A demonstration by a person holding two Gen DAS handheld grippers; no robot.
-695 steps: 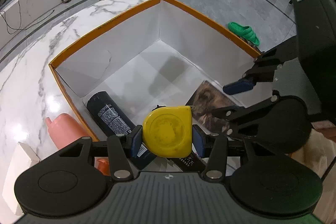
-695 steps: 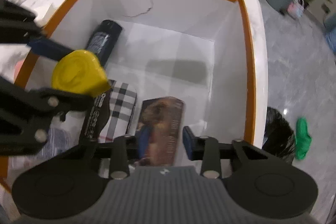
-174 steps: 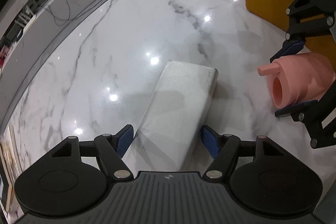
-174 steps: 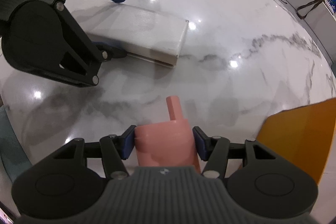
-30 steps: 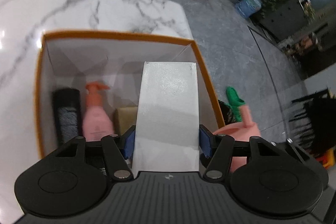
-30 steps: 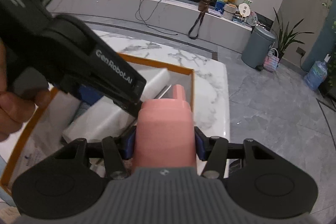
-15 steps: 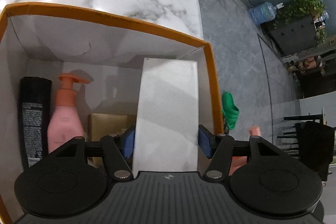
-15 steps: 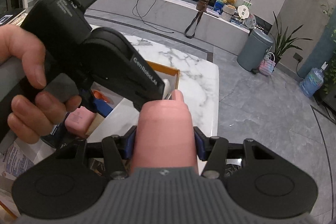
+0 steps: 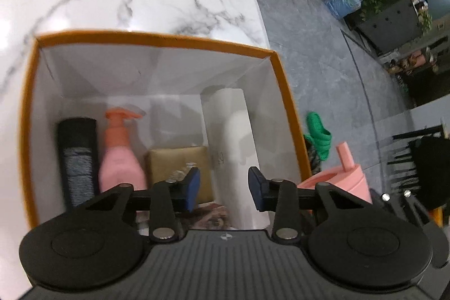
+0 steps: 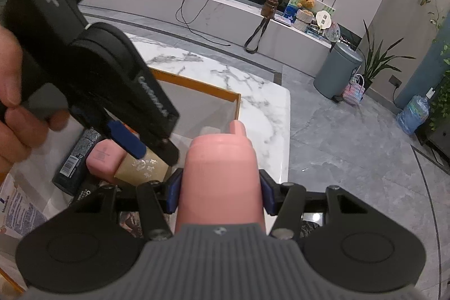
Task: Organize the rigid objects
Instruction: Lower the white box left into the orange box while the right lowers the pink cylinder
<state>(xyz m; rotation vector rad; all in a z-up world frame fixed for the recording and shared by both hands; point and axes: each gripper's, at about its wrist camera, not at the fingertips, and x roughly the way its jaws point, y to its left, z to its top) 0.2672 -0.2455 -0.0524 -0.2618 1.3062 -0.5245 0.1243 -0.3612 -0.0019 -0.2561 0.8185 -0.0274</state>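
Change since half a second ago: the long white rectangular box (image 9: 234,148) has left the left gripper (image 9: 224,186) and now lies in the orange-rimmed white-lined cardboard box (image 9: 157,42), against its right wall.
Left gripper: jaws apart, empty, hovering above the white box.
Right gripper (image 10: 219,191): clamped on the pink plastic cup with a spout (image 10: 220,179), held just outside the container's right wall.
Already inside: a black cylindrical bottle (image 9: 77,156), a pink pump bottle (image 9: 119,156), a tan gold box (image 9: 178,165).
Step in hand: release of the white box is done; the cup is next.
Next move calls for: the left gripper clearing away, then lowering the cup into free floor space.
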